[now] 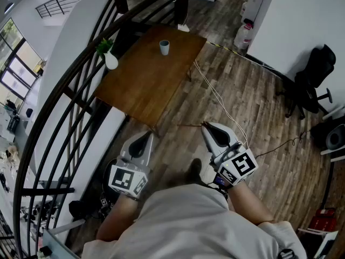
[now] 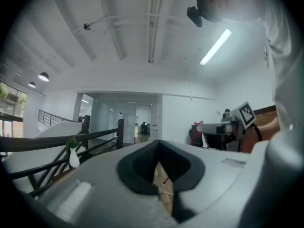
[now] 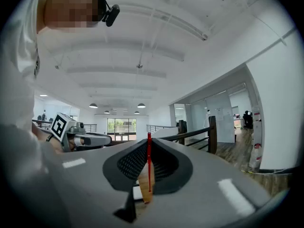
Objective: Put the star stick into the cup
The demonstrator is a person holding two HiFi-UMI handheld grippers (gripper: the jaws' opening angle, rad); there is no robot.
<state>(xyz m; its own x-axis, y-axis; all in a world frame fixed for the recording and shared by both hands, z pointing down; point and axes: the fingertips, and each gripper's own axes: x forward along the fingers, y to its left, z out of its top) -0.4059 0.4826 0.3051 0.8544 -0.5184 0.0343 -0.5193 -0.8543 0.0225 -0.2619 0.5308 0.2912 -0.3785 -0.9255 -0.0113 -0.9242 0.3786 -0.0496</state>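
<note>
Star stick (image 3: 148, 156) sits pinched between the right gripper's (image 1: 207, 126) near-shut fingers at lower centre, left gripper (image 1: 146, 137) narrow and empty, cup (image 1: 164, 47) well apart on the upper-centre table (image 1: 140, 88)

Wood plank floor (image 1: 259, 107). Wooden table (image 1: 145, 85) stands far left, beside a black railing (image 1: 64, 96). White wall (image 1: 291, 20) and black office chair (image 1: 315, 74) at right. Windows (image 1: 13, 72) far left. Tube light (image 2: 216, 46) on the ceiling (image 2: 118, 27).
</note>
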